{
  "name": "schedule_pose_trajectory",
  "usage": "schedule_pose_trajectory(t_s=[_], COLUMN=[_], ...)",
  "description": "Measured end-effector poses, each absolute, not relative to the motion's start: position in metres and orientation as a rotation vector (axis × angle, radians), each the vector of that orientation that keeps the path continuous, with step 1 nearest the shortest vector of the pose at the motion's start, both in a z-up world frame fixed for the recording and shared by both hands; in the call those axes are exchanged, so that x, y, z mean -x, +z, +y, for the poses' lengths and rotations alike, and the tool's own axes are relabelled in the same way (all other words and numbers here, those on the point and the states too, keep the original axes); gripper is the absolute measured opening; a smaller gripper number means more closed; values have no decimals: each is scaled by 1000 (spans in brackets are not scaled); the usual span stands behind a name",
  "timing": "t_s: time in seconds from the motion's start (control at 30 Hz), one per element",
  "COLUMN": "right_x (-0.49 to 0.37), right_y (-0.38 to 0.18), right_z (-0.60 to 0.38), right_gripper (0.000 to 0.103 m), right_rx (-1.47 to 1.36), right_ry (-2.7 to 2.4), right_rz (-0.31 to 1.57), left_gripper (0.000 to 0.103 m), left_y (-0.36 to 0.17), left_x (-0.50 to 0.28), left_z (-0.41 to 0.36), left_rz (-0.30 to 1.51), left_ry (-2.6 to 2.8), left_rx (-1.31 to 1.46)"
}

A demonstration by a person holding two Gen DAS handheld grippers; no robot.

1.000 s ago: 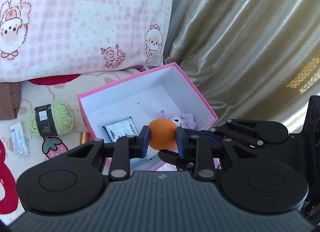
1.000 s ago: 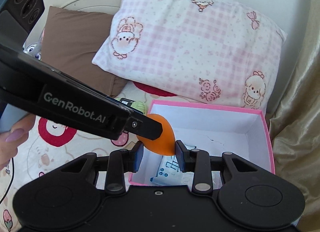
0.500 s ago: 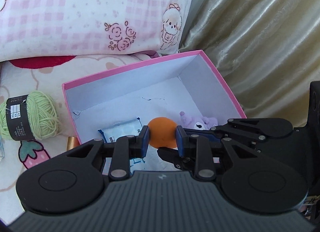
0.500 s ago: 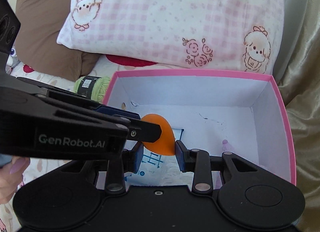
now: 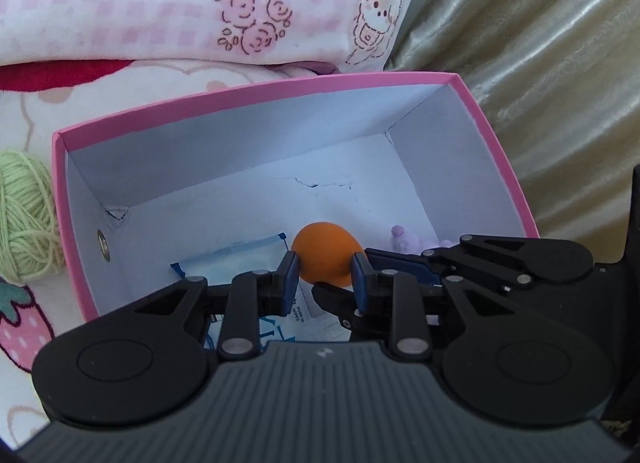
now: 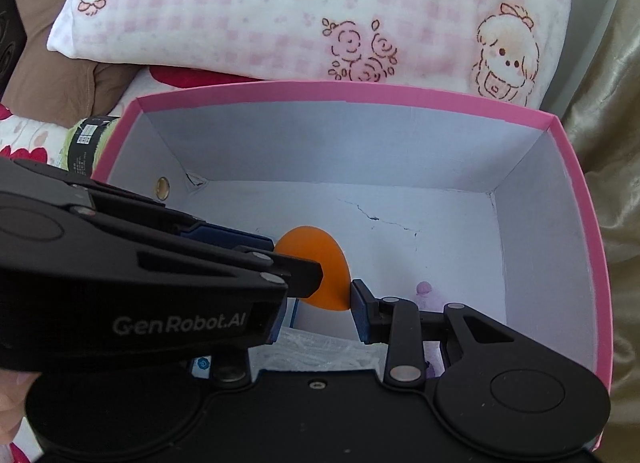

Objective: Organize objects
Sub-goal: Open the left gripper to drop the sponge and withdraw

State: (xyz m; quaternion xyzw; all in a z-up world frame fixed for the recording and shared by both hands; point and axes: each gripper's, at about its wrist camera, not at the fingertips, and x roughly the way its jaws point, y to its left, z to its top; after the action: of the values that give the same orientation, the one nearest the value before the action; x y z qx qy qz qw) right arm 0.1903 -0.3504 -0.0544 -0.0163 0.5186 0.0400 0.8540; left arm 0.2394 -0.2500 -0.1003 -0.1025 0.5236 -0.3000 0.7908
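Egg (image 5: 325,253), orange, sits clamped between both grippers inside the pink box (image 5: 256,92), above its white floor. Left gripper (image 5: 325,277) pinches it from one side; right gripper (image 6: 320,303) grips it too, crossing the left. Wipes packet (image 5: 236,259) and purple toy (image 5: 404,238) lie below. Green yarn (image 5: 24,215) rests outside, beside the box.
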Motion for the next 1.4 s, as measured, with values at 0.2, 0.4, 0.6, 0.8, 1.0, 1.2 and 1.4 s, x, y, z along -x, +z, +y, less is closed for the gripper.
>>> schedule_pose_trajectory(t_s=[0.2, 0.4, 0.6, 0.8, 1.0, 1.2, 1.4], right_x=[-184, -171, -136, -95, -66, -46, -30], right_y=[-50, -30, 10, 53, 87, 118, 123], right_z=[-347, -341, -335, -320, -297, -269, -236], right_gripper=[40, 42, 46, 47, 50, 53, 68], right_rx=[42, 52, 46, 70, 113, 132, 109], right_ry=[113, 114, 147, 168, 184, 243, 306], right_rz=[1083, 1045, 978, 899, 844, 787, 730], left_gripper=[27, 30, 34, 37, 40, 41, 49], left_y=[-95, -76, -40, 1, 39, 70, 73], left_x=[-235, -225, -201, -170, -143, -123, -113], left_z=[-252, -240, -211, -181, -148, -116, -78], left_rz=[1105, 1080, 1055, 1037, 998, 968, 932], left_ry=[-650, -645, -680, -688, -675, -659, -621], left_rx=[165, 161, 125, 77, 56, 37, 43])
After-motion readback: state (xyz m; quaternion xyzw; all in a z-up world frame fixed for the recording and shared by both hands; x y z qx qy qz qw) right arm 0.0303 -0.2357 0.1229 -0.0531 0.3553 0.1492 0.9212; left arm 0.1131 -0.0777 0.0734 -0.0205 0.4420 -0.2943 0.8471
